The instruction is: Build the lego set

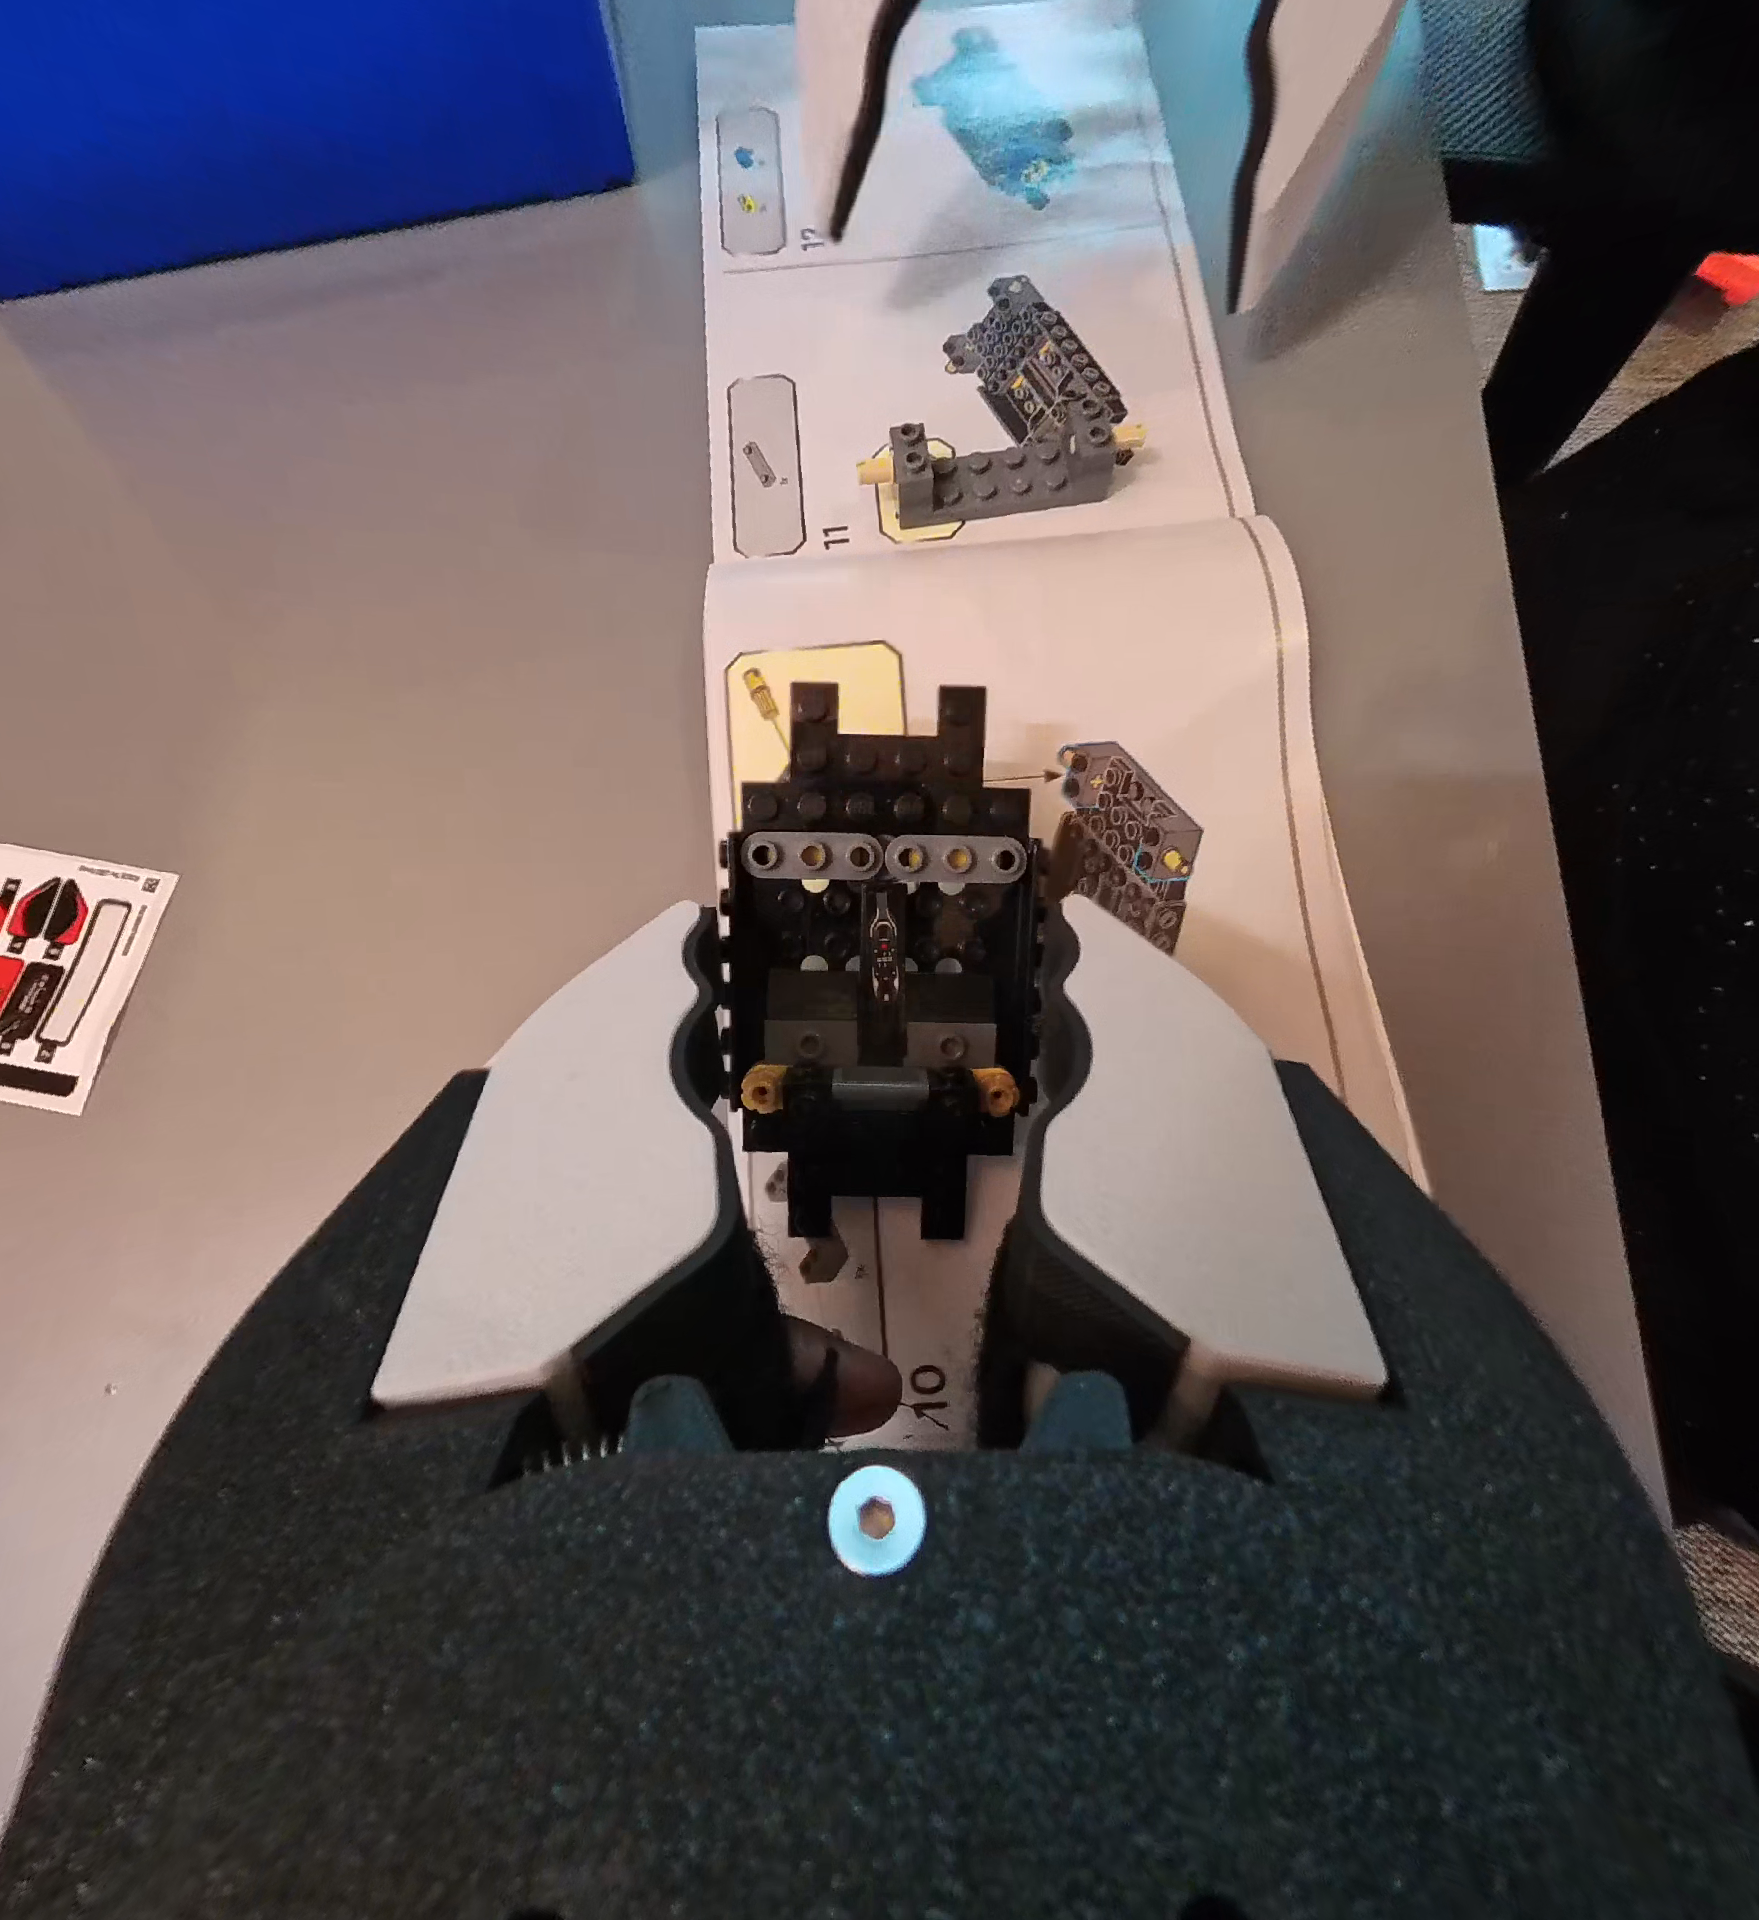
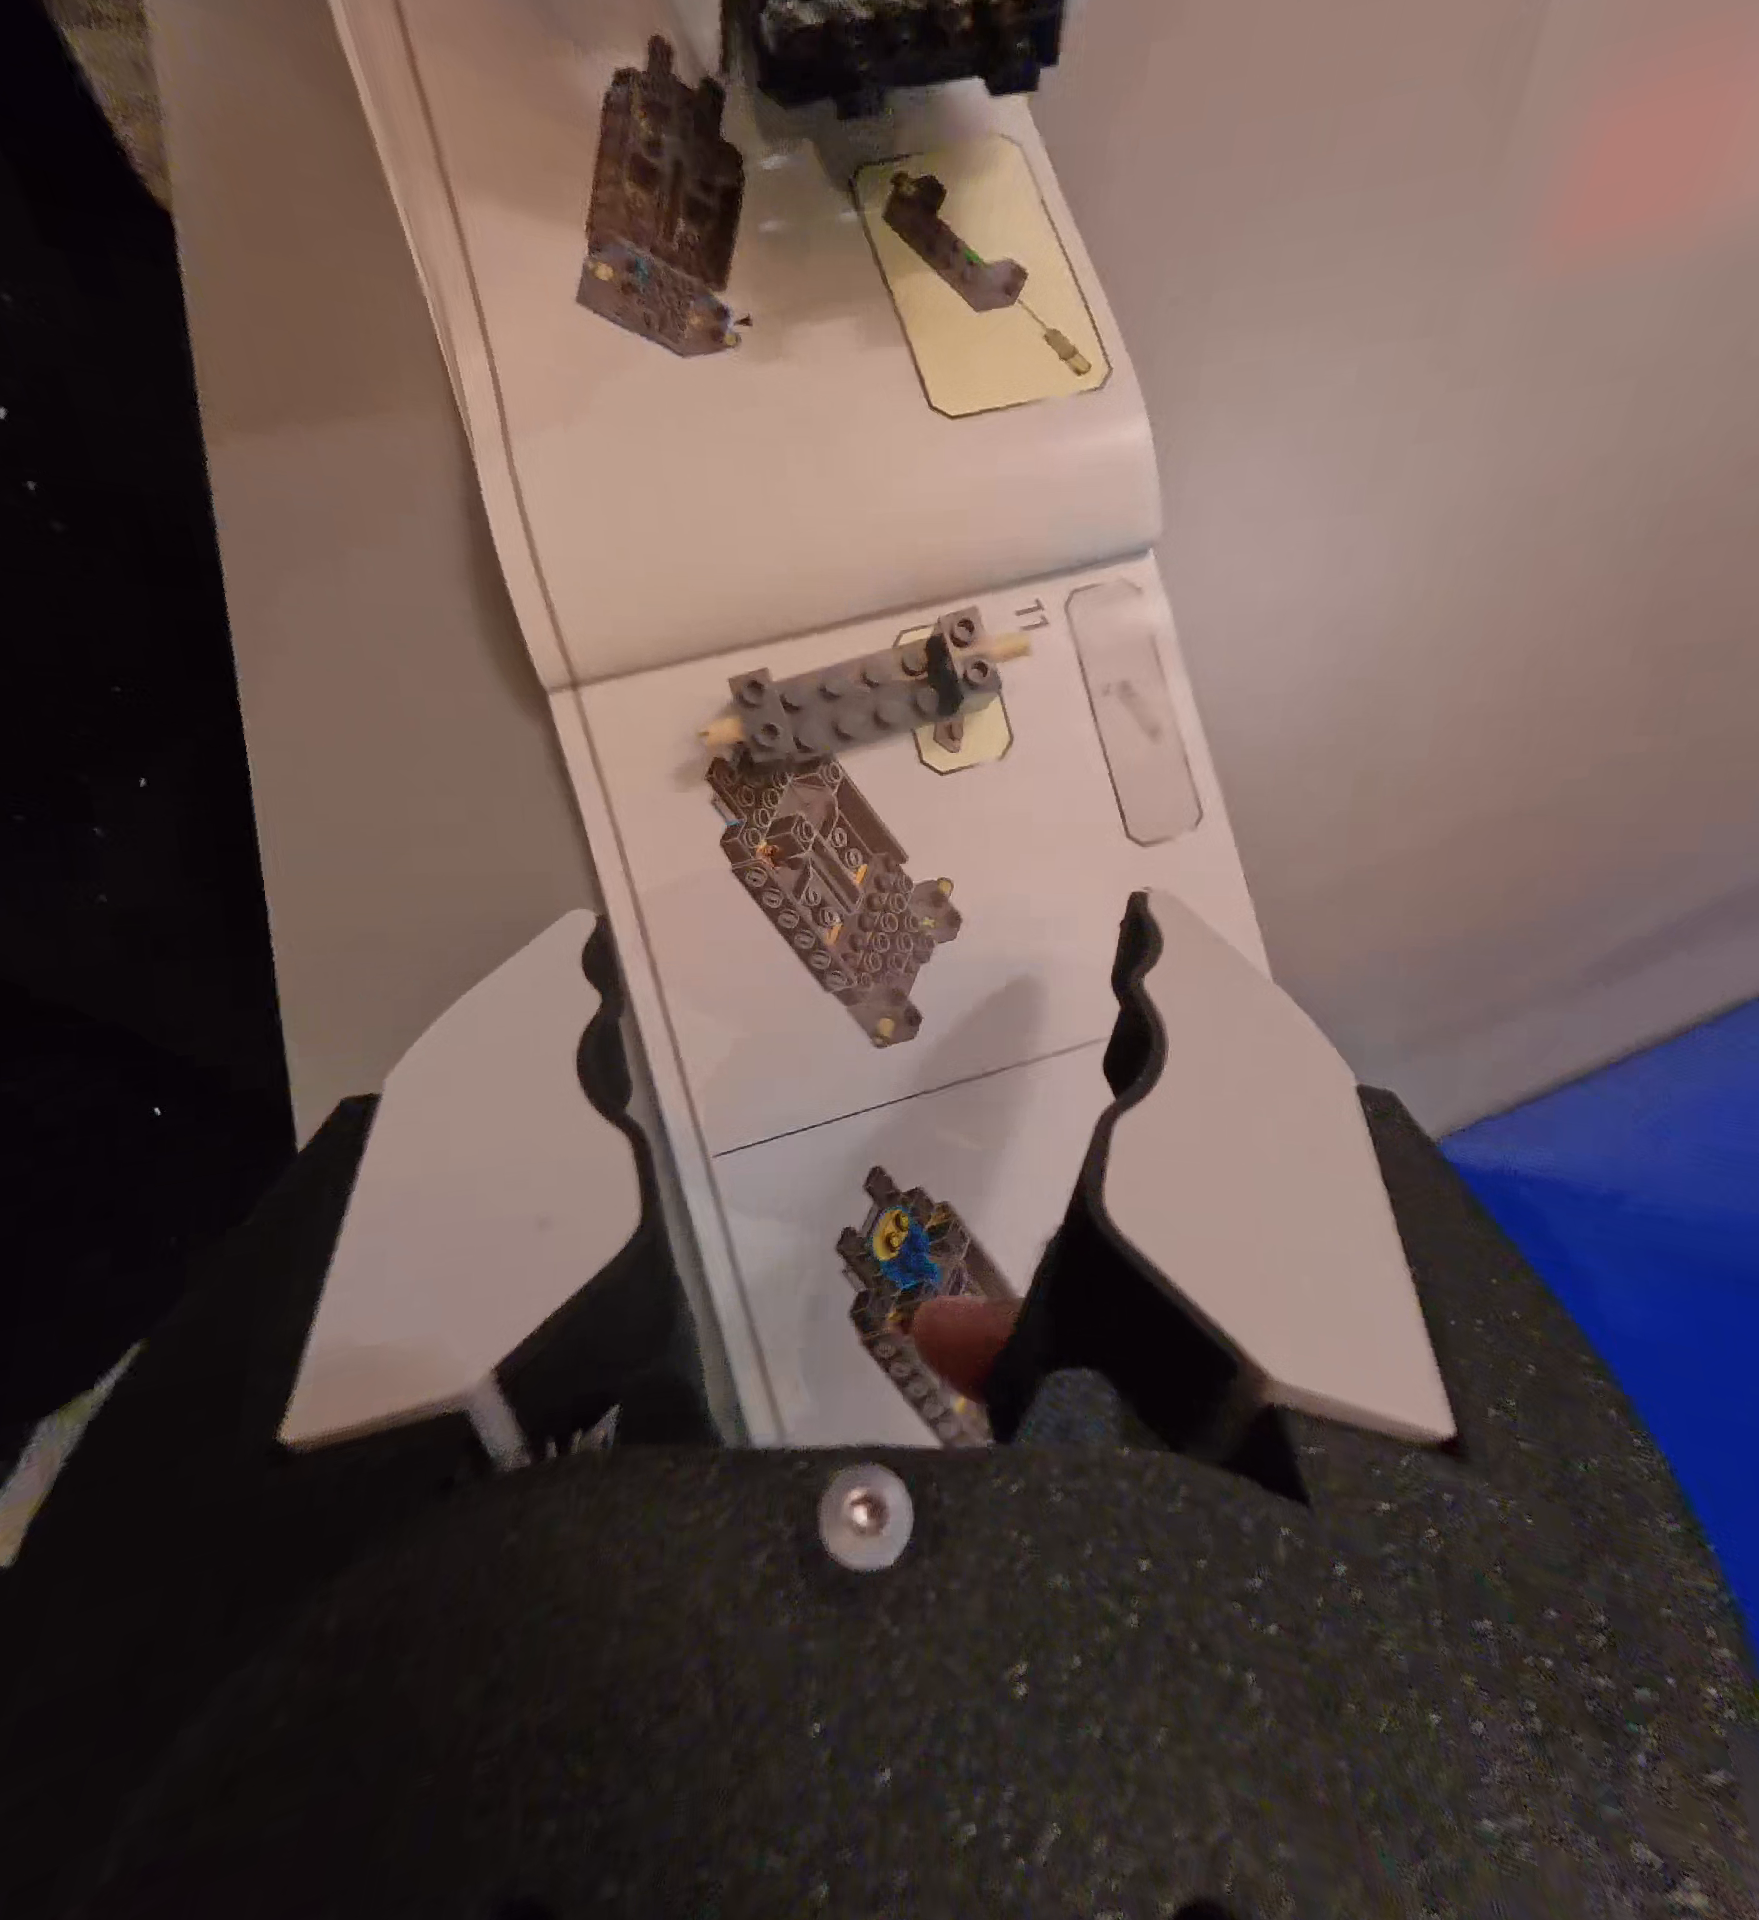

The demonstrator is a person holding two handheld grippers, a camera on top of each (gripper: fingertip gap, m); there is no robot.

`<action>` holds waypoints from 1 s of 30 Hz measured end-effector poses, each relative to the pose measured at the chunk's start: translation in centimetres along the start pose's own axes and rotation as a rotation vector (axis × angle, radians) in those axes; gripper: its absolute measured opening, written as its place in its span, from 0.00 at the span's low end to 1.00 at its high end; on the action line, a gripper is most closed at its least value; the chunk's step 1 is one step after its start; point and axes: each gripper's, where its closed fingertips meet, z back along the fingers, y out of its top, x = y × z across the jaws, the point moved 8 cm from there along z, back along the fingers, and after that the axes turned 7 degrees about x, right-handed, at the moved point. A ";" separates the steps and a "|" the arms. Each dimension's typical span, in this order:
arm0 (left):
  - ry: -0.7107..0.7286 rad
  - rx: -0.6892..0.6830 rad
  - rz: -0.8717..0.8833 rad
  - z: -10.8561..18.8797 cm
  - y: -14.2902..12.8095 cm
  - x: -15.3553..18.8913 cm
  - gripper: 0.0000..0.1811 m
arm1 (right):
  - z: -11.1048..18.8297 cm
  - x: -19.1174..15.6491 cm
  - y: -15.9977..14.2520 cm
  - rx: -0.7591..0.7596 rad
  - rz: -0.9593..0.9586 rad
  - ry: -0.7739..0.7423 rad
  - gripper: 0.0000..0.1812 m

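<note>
The open instruction booklet, lying along the grey table's right edge, carries black printed step numerals, one beside each build diagram's parts box; one shows again in the right wrist view. The sticker sheet, well apart toward the table's left edge, bears a line of small print and a small square code at one corner, too fine to read.

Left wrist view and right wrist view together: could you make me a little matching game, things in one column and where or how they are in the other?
Things:
1. black lego assembly
2. sticker sheet
3. right claw
4. instruction booklet

States:
a. open, holding nothing
b. flat on the grey table, left of the booklet
c. lying open along the table edge
d. clamped in the left claw

Pairs: 1-d, 2-b, 3-a, 4-c
</note>
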 end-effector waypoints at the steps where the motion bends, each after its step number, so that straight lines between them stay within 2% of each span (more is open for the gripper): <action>1: -0.005 0.002 -0.001 0.0 0.0 0.1 0.32 | -0.3 0.2 0.1 0.005 0.021 0.030 0.49; 6: -0.015 0.001 -0.022 0.2 0.1 0.3 0.32 | -1.9 1.1 1.6 0.046 0.098 0.179 0.42; 10: 0.004 0.015 -0.025 0.8 0.2 0.2 0.32 | -2.9 1.6 2.0 0.076 0.092 0.235 0.43; 13: 0.010 0.036 -0.029 1.3 0.4 0.2 0.32 | -3.2 1.8 1.8 0.118 0.083 0.252 0.46; 20: 0.004 0.039 -0.036 1.2 0.6 0.3 0.32 | -3.7 1.9 1.5 0.179 0.095 0.263 0.37; 30: 0.021 0.011 -0.043 1.2 0.4 0.2 0.32 | -3.5 1.8 1.7 0.187 0.078 0.236 0.37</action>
